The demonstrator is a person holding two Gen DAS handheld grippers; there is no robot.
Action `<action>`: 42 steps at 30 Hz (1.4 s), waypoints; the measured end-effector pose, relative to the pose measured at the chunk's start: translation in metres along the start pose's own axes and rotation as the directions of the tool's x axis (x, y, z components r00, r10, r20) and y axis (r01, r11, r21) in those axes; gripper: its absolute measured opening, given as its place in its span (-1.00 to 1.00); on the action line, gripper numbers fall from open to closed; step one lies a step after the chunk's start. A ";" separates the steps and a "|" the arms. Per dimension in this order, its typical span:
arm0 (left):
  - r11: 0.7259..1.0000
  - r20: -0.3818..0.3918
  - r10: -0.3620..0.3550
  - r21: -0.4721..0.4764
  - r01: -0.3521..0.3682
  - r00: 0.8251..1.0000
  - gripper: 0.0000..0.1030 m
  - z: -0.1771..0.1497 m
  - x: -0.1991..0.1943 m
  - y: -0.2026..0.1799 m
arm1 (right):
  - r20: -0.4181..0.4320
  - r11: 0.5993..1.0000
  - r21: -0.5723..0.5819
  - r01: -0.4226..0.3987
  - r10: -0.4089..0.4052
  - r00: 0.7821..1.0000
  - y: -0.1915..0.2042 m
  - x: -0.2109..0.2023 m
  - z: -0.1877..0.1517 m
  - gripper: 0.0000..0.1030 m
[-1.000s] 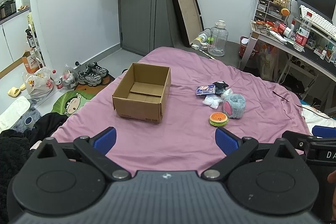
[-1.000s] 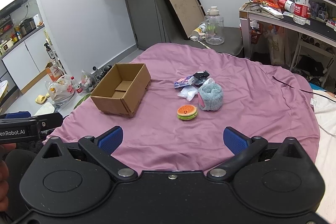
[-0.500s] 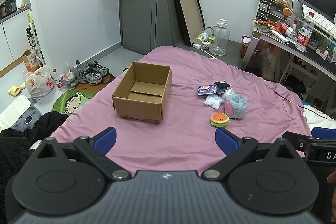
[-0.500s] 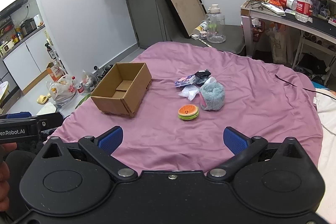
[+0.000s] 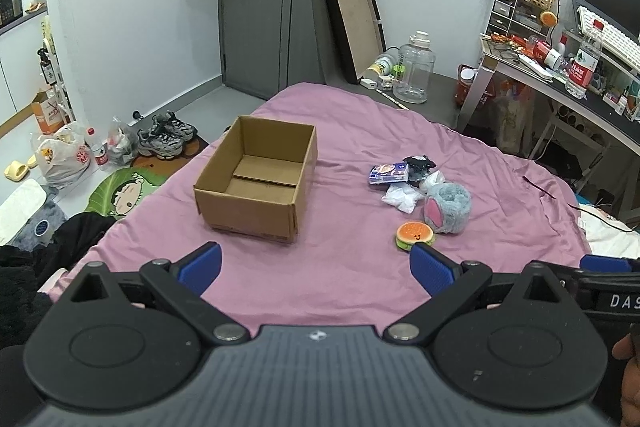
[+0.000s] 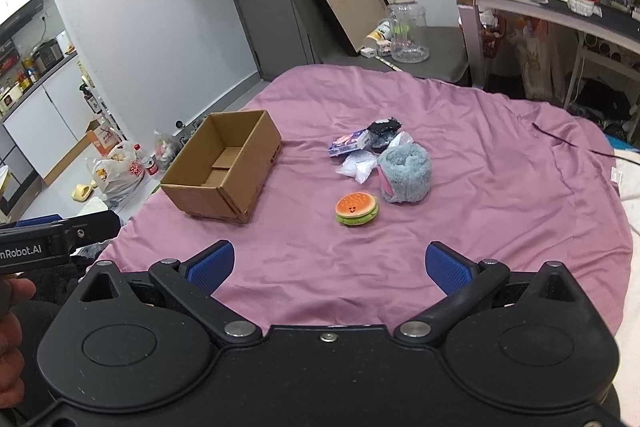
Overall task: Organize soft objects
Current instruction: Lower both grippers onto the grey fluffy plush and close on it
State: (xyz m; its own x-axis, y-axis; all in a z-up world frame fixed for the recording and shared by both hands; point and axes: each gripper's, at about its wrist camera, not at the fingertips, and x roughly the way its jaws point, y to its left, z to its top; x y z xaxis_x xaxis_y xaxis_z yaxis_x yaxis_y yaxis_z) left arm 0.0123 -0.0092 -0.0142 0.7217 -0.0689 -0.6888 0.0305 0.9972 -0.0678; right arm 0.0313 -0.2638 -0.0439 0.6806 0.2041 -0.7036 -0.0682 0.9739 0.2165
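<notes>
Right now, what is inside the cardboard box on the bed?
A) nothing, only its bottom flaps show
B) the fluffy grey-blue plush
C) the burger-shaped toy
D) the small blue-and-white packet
A: the cardboard box shows only bare bottom flaps, while the burger toy, the grey-blue plush and the blue-and-white packet all lie on the purple sheet to its right.
</notes>
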 end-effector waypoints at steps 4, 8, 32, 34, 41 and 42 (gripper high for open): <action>1.000 -0.012 -0.012 0.000 0.012 1.000 0.94 0.003 0.016 -0.004 | -0.007 0.998 0.055 -0.006 0.006 1.000 -0.013 0.014 0.006 1.00; 1.000 -0.020 -0.020 -0.016 0.020 1.000 0.93 0.006 0.032 -0.007 | -0.003 0.995 0.102 0.000 0.000 1.000 -0.026 0.026 0.013 1.00; 0.992 -0.101 -0.122 -0.024 0.121 0.987 0.79 0.038 0.144 -0.067 | 0.009 0.927 0.371 0.058 -0.066 0.998 -0.096 0.098 0.049 0.88; 0.992 -0.106 -0.128 -0.028 0.125 0.986 0.76 0.041 0.152 -0.072 | 0.004 0.918 0.391 0.059 -0.066 0.998 -0.101 0.105 0.049 0.84; 0.987 -0.125 -0.155 -0.056 0.149 0.980 0.56 0.053 0.187 -0.086 | -0.033 0.882 0.463 0.084 -0.078 0.996 -0.118 0.125 0.056 0.76; 0.986 -0.129 -0.159 -0.062 0.152 0.979 0.54 0.053 0.192 -0.088 | -0.035 0.876 0.476 0.084 -0.076 0.996 -0.120 0.128 0.058 0.75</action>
State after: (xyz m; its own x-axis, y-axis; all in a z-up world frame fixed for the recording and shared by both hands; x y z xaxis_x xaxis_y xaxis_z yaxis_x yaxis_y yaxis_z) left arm 0.1851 -0.1088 -0.1021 0.6121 -0.2299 -0.7567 0.0969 0.9714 -0.2167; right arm 0.1688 -0.3599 -0.1208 0.6577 0.1329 -0.7414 0.3443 0.8225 0.4528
